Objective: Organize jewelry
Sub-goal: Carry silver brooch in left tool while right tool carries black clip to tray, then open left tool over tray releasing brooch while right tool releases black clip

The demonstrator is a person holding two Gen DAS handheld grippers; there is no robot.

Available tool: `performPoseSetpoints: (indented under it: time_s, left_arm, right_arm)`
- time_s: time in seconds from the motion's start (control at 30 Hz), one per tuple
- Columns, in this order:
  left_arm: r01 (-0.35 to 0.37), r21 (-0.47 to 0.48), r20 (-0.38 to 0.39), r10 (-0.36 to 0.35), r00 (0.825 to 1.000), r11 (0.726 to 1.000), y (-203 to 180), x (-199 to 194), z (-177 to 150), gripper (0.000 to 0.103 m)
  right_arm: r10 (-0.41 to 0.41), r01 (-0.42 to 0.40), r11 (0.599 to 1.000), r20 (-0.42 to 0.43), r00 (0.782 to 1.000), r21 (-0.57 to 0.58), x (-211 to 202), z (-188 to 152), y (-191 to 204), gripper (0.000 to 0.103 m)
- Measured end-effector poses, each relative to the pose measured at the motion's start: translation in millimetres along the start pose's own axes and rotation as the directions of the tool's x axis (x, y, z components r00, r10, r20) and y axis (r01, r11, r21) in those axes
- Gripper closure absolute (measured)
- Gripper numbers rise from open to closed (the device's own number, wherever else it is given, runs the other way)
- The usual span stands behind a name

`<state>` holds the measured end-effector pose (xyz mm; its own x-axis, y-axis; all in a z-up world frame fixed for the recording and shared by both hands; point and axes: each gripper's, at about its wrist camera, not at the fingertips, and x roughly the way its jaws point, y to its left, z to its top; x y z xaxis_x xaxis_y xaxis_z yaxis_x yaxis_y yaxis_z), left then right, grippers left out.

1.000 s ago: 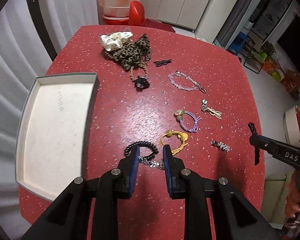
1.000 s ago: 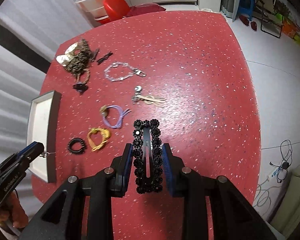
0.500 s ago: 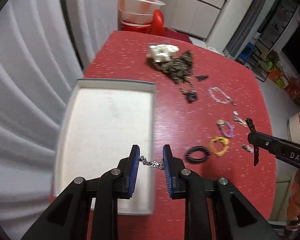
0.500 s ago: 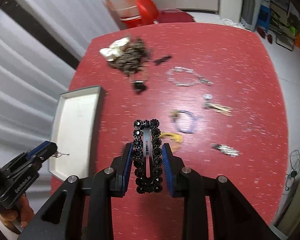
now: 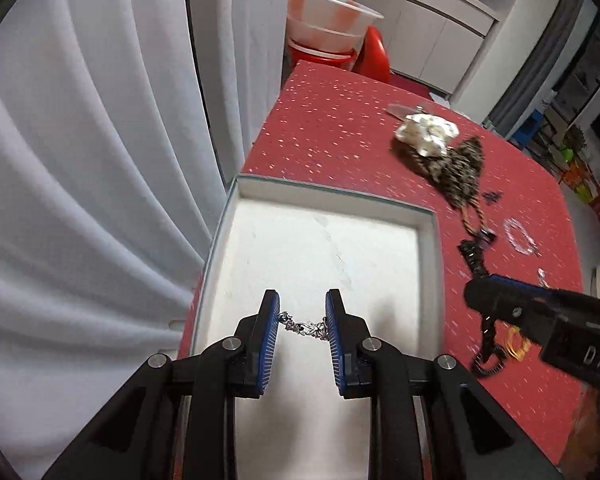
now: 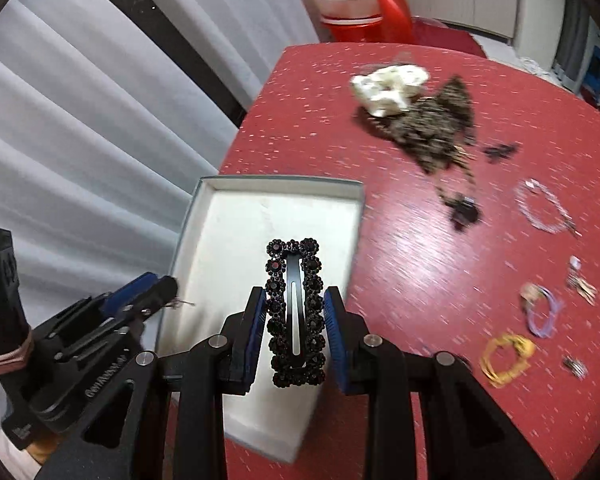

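Your left fingers pinch a small silver charm, which spans the gap between the blue pads of your left gripper above the tray, over its near part. Your right gripper clamps a black beaded clip lengthwise; the clip's tip juts past the pads, also over the tray. To the right of the tray, on the red table, lie a yellow tie, a purple tie and a bracelet.
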<state>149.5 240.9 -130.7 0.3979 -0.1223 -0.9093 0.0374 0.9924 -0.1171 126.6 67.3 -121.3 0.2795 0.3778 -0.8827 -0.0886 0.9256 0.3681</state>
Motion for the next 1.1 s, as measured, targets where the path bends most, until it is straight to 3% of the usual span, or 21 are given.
performPoseSetpoints:
  time_s: [0.37,0.53,0.73,0.8,0.83,0.97,1.1]
  left_arm:
    - [-0.043,-0.018,-0.03,0.042,0.999,0.999,4,84,24,0.078]
    - [-0.069,0.002,-0.035,0.069,0.997,0.998,0,100,22,0.078]
    - [-0.105,0.025,-0.006,0.105,0.994,0.994,-11,103,21,0.077]
    - [-0.123,0.026,-0.004,0.123,0.992,0.992,-12,103,21,0.058]
    - [-0.146,0.024,-0.006,0.146,0.989,0.989,-13,103,20,0.036]
    - [-0.157,0.007,0.0,0.157,0.988,0.988,-9,99,18,0.034]
    - [-0.166,0.02,-0.012,0.166,0.986,0.986,-12,98,16,0.034]
  right_arm:
    - [-0.052,0.053,0.998,-0.049,0.997,0.033,82,30,-6,0.071]
    - [-0.065,0.069,0.996,-0.074,0.995,0.054,108,33,-15,0.071]
    - [-0.081,0.082,0.997,-0.051,0.995,0.012,111,35,-4,0.071]
    - [-0.082,0.083,0.996,-0.049,0.995,0.013,112,34,-3,0.071]
    - [-0.084,0.084,0.996,-0.049,0.995,0.012,112,33,-3,0.071]
    - [-0.05,0.052,0.998,-0.059,0.997,0.039,104,30,-9,0.069]
    - [-0.009,0.012,0.998,-0.051,0.999,0.069,95,33,-14,0.051]
